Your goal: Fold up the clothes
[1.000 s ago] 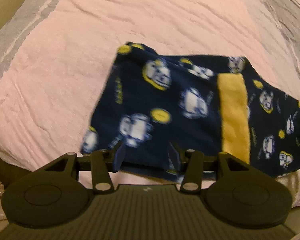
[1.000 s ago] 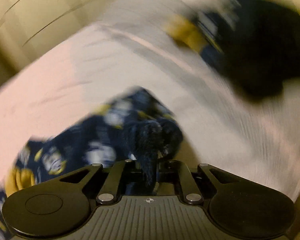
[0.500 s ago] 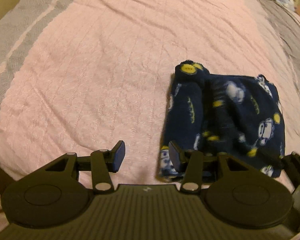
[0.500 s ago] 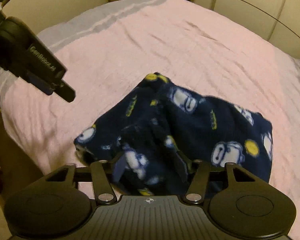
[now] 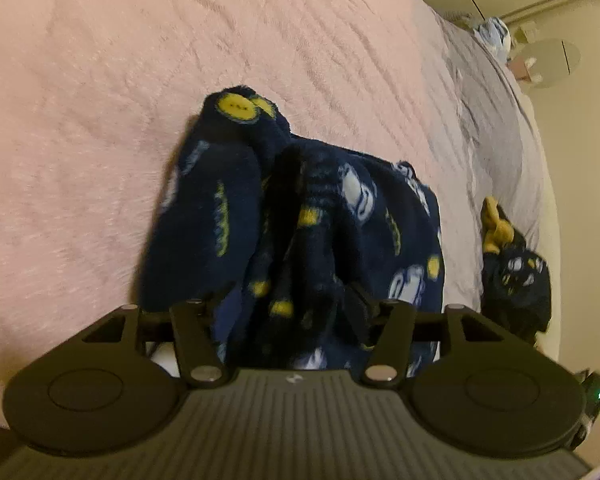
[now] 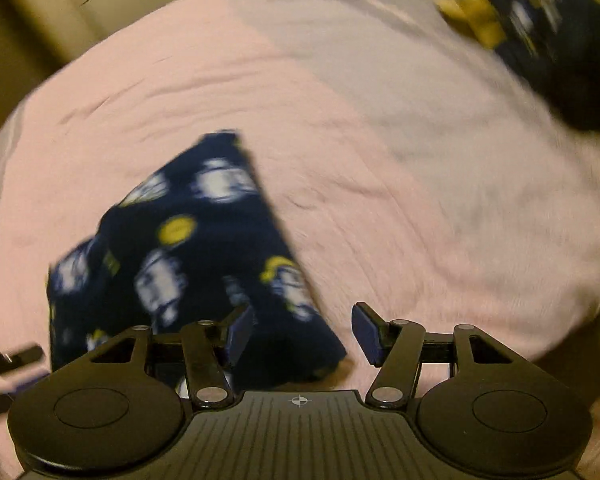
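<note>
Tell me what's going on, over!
Left tongs opening around folded navy cartoon-print fleece garment. Right tongs opening, nothing gripped. Second crumpled navy-and-yellow garment waits aside.

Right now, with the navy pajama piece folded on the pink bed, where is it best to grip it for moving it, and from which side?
Grip the folded garment at its near edge, coming from above and the front. There the layers bunch into thick ridges between the left gripper, whose jaws are opening. The far end is a loose rounded lump, likely to unfold if pulled.

Two tools (image 5: 296,304) (image 6: 304,332), two navy printed garments (image 5: 300,220) (image 5: 516,276), one pink bedspread (image 5: 80,140).
</note>
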Available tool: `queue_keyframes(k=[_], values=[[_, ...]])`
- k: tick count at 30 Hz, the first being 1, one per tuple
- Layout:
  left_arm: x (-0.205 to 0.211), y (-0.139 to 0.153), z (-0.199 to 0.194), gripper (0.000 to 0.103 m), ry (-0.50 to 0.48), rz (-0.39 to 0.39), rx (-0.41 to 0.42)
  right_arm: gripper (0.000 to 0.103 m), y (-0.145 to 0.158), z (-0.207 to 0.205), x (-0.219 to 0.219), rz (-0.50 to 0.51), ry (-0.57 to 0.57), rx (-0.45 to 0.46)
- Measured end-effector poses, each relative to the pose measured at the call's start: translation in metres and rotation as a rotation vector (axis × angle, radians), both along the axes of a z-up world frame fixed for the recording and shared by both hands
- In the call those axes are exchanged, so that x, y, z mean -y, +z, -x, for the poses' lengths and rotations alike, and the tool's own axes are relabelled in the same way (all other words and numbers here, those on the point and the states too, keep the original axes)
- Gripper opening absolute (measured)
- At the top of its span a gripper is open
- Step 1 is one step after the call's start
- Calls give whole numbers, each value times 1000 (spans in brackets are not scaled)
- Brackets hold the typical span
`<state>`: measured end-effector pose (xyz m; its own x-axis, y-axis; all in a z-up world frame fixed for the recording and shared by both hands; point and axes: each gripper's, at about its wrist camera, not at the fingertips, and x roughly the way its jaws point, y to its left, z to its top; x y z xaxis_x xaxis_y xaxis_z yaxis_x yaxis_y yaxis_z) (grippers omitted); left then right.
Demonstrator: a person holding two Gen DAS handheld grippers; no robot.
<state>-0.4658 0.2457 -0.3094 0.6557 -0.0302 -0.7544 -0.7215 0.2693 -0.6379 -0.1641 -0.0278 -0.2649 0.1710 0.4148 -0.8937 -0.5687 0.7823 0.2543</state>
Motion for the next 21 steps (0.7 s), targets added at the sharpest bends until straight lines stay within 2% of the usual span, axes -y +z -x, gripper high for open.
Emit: queue_keyframes(k=[6, 8, 10, 11, 12, 15, 19, 21], values=[[0, -35, -17, 64, -1, 36, 2, 59, -36, -41, 14, -26, -186, -166], [3, -42, -21, 67, -8, 27, 4, 59, -50, -49, 16, -37, -229, -231], [5, -46, -24, 65, -15, 10, 9, 59, -62, -54, 16, -49, -261, -288], [6, -45, -24, 51, -15, 1, 23, 59, -65, -55, 16, -52, -265, -302], [9, -42, -23, 28, -20, -15, 37, 59, -67, -55, 14, -49, -265, -309], [18, -15, -16, 20, -69, -103, 90, 59, -65, -52, 9, -46, -238, -296], [26, 32, 9, 19, -76, -254, 190, 59, -47, -39, -6, -47, -127, -207], [26, 37, 21, 20, -70, -288, 162, 59, -41, -26, -17, -36, -40, -160]])
